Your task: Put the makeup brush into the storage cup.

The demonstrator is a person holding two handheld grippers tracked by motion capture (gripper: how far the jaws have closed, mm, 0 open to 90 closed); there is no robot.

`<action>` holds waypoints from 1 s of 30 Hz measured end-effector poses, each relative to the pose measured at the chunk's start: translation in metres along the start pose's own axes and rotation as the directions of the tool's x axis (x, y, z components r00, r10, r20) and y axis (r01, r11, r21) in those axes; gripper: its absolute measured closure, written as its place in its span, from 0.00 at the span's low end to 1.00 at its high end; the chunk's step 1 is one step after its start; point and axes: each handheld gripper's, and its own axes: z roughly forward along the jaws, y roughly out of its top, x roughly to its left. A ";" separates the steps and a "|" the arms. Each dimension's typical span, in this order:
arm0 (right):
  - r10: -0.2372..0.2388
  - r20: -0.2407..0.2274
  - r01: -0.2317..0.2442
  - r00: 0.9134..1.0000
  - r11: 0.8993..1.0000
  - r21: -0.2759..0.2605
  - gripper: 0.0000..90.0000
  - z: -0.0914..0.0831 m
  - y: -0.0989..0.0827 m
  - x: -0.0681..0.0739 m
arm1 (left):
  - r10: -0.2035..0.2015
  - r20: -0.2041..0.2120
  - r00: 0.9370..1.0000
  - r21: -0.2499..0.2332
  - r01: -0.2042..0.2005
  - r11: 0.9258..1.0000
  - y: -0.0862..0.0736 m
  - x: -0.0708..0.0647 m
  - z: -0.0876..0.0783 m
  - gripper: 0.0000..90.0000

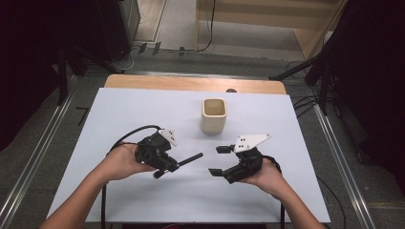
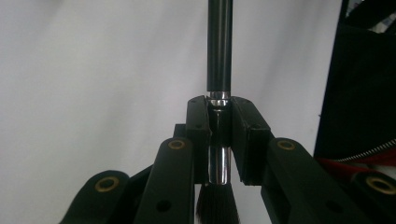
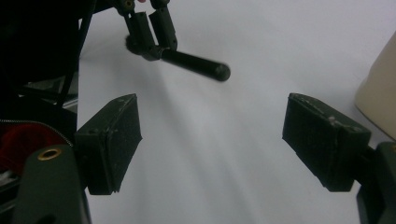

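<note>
One slim, rigid black-handled brush with a slick metal ferrule (image 2: 218,154), probably light, sits clamped at that ferrule in the left gripper (image 1: 168,162), handle toward 3 o'clock; right gripper (image 1: 218,161) gapes empty, best retaking mid-handle.

Black brush (image 2: 219,51) with round matte handle, shiny silver ferrule and dark bristle tuft. Clamped at the ferrule between the pads of the left gripper (image 1: 168,165), held above the white table, near level. Handle end pointed toward the right gripper (image 1: 217,161), well short of it; bristles stuck out behind the pads. Seen also at (image 3: 194,62) and (image 1: 190,158).
</note>
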 end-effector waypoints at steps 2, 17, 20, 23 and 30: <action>-0.012 -0.009 0.012 1.000 1.000 0.007 0.22 0.002 0.003 0.000 | 0.010 0.001 1.000 0.006 -0.010 1.000 0.002 -0.002 0.001 0.88; -0.049 -0.139 0.068 0.989 0.989 0.129 0.24 0.023 0.014 0.005 | 0.105 0.079 0.991 0.067 -0.111 0.992 0.013 -0.010 0.005 0.88; -0.059 -0.149 0.080 0.987 0.987 0.142 0.24 0.027 0.015 0.006 | 0.105 0.085 0.991 0.071 -0.111 0.991 0.015 -0.010 0.004 0.88; -0.071 -0.163 0.096 0.984 0.983 0.154 0.24 0.030 0.017 0.007 | 0.124 0.088 0.988 0.089 -0.132 0.987 0.018 -0.013 0.004 0.88; -0.099 -0.196 0.137 0.976 0.971 0.194 0.27 0.035 0.023 0.009 | 0.178 0.109 0.978 0.099 -0.189 0.977 0.025 -0.018 0.002 0.88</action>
